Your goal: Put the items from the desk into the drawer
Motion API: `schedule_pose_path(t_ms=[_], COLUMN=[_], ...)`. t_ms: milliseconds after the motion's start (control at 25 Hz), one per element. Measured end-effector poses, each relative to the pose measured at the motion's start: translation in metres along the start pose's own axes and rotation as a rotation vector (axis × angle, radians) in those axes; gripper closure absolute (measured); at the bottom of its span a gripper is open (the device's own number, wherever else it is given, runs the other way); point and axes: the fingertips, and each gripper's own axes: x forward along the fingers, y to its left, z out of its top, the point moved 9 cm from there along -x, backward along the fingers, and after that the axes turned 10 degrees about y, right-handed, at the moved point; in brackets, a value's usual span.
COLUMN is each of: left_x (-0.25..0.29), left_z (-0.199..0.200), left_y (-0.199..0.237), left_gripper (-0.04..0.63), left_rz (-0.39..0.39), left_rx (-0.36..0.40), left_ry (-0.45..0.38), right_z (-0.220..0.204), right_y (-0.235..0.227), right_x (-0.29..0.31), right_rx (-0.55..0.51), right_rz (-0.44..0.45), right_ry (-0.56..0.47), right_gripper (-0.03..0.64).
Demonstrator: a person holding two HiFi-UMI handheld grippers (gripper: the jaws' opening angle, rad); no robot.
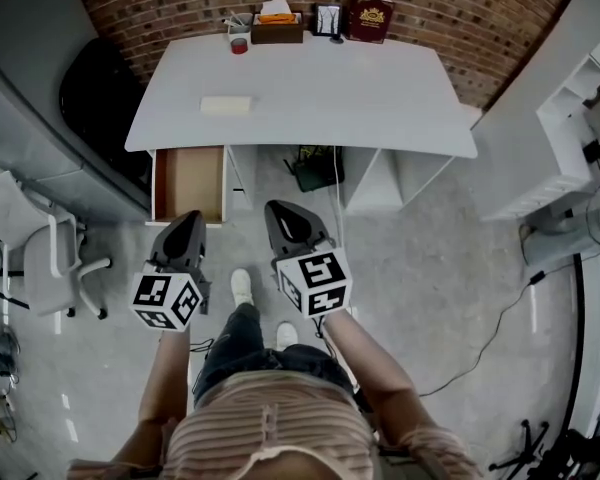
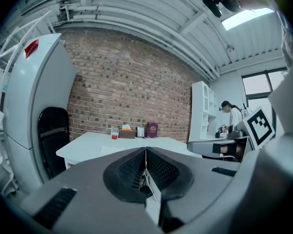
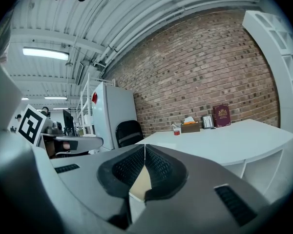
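The white desk [image 1: 380, 98] stands against the brick wall, with its left drawer [image 1: 189, 182] pulled open and showing a bare brown bottom. On the desk lie a flat pale pad [image 1: 226, 105], a small red cup [image 1: 239, 45], a tissue box [image 1: 277, 28], a small picture frame [image 1: 327, 19] and a dark red book [image 1: 370, 17]. My left gripper [image 1: 187, 230] hangs shut just in front of the drawer, holding nothing. My right gripper [image 1: 285, 220] is also shut and empty, in front of the desk's middle. In the right gripper view the book [image 3: 221, 115] and tissue box [image 3: 190, 126] sit far off.
A black chair [image 1: 100, 98] stands left of the desk beside a grey cabinet. A white chair [image 1: 35, 248] is at the left. A dark bin [image 1: 315, 166] and a cable lie under the desk. White shelving [image 1: 580, 118] stands at the right. A person [image 2: 231, 113] stands far right in the left gripper view.
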Motion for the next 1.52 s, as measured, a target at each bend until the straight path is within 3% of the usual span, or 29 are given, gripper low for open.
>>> schedule_pose_path(t_ms=[320,840,1080,1280,1520], left_x=[0.046,0.150,0.199,0.237,0.276], left_z=[0.013,0.054,0.055,0.058,0.056], left_y=[0.060,0.215,0.275,0.307,0.323], left_gripper=[0.584,0.584,0.583,0.583,0.583], left_rz=[-0.003,-0.068,-0.124,-0.152,-0.133], left_rx=[-0.018,-0.026,-0.042,-0.051,-0.063], left_ry=[0.004,0.042,0.092,0.143,0.186], right_z=[0.016,0.050,0.058,0.063,0.061], right_y=[-0.016,-0.032,-0.039,-0.050,-0.069], right_x=[0.067,0.224,0.288,0.323,0.351], right_rx=[0.027,0.103,0.138,0.150,0.137], right_rz=[-0.026,-0.143,-0.169,-0.218,-0.278], right_ry=[0.015,0.095,0.141,0.181,0.259], right_gripper=[0.600,0.600,0.598,0.600,0.598])
